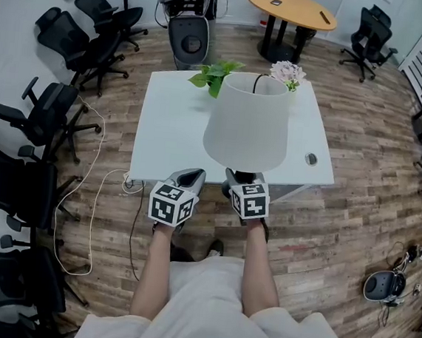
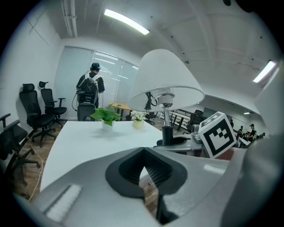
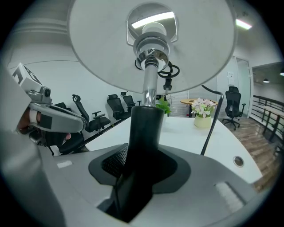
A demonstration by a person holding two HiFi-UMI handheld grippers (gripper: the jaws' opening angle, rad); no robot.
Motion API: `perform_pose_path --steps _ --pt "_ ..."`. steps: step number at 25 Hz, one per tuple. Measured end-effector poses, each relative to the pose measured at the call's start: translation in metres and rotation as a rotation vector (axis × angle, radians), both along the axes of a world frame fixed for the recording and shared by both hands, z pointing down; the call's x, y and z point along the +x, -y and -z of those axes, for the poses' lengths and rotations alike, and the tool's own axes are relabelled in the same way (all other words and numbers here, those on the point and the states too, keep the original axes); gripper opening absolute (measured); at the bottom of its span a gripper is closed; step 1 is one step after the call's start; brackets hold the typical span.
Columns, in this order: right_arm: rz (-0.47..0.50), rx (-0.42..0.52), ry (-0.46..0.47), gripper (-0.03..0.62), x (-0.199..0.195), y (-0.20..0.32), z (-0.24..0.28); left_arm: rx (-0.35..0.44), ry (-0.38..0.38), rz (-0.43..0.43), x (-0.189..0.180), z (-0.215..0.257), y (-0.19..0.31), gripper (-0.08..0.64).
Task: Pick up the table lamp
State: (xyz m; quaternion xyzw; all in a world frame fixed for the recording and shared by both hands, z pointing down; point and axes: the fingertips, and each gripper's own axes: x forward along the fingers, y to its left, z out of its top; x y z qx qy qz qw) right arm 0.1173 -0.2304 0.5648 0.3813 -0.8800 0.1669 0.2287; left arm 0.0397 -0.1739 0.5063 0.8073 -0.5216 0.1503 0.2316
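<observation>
The lamp [image 1: 247, 122] stands over the desk's [image 1: 170, 131] near edge above the right tongs [image 1: 243, 179] in the head view, the left gripper view shows the left tongs [image 2: 143, 150] clenched on nothing, and the right gripper view shows the right tongs gripping its black stem [image 3: 144, 128], so the grasp looks done, with the lift off the desk unconfirmed.

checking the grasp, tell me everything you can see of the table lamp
The table lamp is upright over the table's near edge. Its white cone shade looks matte; beneath sit a bulb, chrome socket and rod, then a black stem. A black cord hangs beside it. The right gripper's jaws are shut on the stem; the base is hidden.
</observation>
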Motion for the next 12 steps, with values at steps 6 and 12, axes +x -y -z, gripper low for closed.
perform_pose_path --steps 6,12 --pt "0.006 0.006 -0.008 0.186 0.0013 -0.0065 -0.0028 0.005 -0.004 0.007 -0.0014 0.0025 -0.0032 0.0" --pt "0.007 0.024 -0.009 0.186 0.0037 -0.0075 -0.0019 0.011 -0.006 0.018 -0.0034 0.003 -0.0065 0.0"
